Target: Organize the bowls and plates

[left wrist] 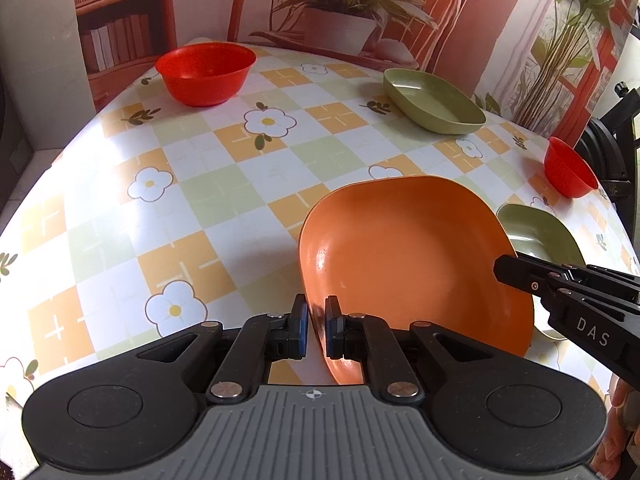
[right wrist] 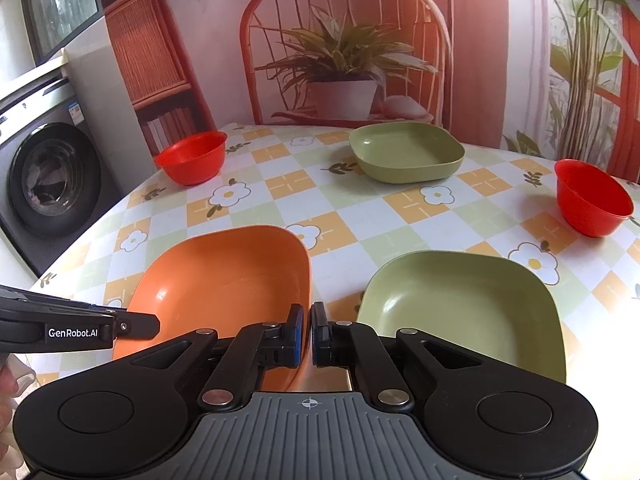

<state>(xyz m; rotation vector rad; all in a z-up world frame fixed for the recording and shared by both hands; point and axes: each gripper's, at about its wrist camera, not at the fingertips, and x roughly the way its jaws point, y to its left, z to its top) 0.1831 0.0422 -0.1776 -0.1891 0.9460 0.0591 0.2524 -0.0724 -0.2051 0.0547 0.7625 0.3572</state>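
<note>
Reading "GenRobot.AI", left gripper (right wrist: pixel 154 326)

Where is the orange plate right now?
The orange plate is at the near edge of the table, gripped at opposite rims by the left gripper and the right gripper, just left of the nearer green plate.

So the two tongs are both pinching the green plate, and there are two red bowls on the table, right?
Not quite. Both tongs, left and right, are pinching the orange plate, as both wrist views show. The near green plate sits beside it untouched. The two red bowls are there.
</note>
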